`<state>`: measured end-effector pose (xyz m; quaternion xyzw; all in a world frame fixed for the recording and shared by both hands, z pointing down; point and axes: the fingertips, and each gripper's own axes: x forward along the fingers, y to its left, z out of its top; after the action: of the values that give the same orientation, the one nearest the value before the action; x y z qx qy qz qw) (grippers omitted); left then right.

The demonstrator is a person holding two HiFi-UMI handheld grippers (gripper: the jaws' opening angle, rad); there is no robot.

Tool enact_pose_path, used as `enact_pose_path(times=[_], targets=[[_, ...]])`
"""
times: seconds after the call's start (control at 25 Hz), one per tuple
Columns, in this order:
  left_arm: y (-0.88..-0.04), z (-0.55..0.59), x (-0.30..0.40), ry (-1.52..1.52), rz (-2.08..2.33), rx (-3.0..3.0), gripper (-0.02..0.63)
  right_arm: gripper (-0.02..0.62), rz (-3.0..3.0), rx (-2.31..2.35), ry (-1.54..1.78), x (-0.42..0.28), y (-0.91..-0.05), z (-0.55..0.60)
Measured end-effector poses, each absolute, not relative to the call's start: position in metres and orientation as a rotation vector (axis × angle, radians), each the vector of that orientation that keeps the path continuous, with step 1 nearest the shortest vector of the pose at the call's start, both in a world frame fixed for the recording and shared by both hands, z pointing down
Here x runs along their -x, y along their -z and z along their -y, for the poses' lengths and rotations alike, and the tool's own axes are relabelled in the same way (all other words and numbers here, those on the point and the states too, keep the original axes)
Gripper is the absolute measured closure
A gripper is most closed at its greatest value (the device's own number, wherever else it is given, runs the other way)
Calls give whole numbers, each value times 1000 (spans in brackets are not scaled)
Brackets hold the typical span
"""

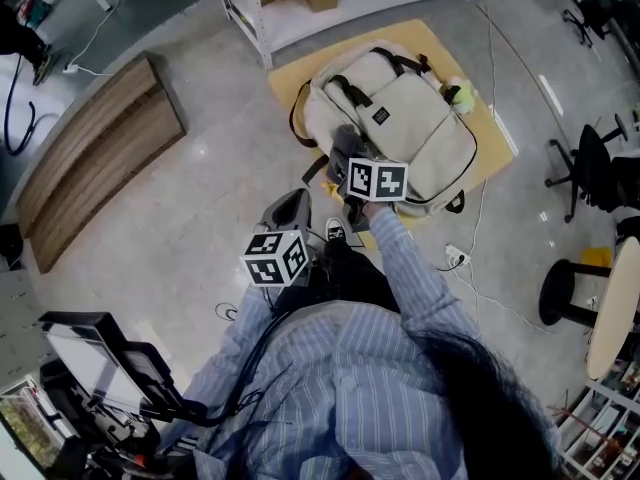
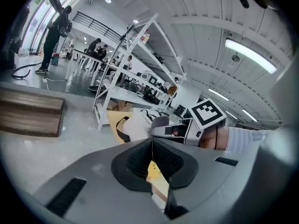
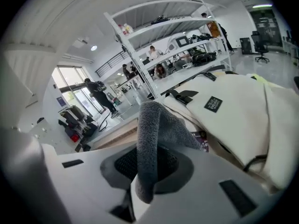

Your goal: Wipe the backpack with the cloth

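Note:
A beige backpack with black straps lies flat on a low yellow table. My right gripper hangs over the backpack's near left corner, shut on a grey fleecy cloth. In the right gripper view the cloth stands up from between the jaws of the right gripper, with the backpack just beyond. My left gripper is held back over the floor, short of the table. In the left gripper view the left gripper has its jaws pressed together with nothing between them.
A small yellow-green object sits at the backpack's far right corner. A white shelf rack stands behind the table, a wooden bench to the left. Office chairs, a stool and floor cables are on the right.

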<state>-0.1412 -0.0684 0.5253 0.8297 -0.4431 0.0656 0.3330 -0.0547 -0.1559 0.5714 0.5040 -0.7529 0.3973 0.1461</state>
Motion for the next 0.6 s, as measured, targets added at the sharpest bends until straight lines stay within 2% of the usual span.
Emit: enact_pose_path(times=[0.6], targets=[[-545,108,155,-150,1271,-2062,600,541,2259,-1118,-1009,133,-579,220]])
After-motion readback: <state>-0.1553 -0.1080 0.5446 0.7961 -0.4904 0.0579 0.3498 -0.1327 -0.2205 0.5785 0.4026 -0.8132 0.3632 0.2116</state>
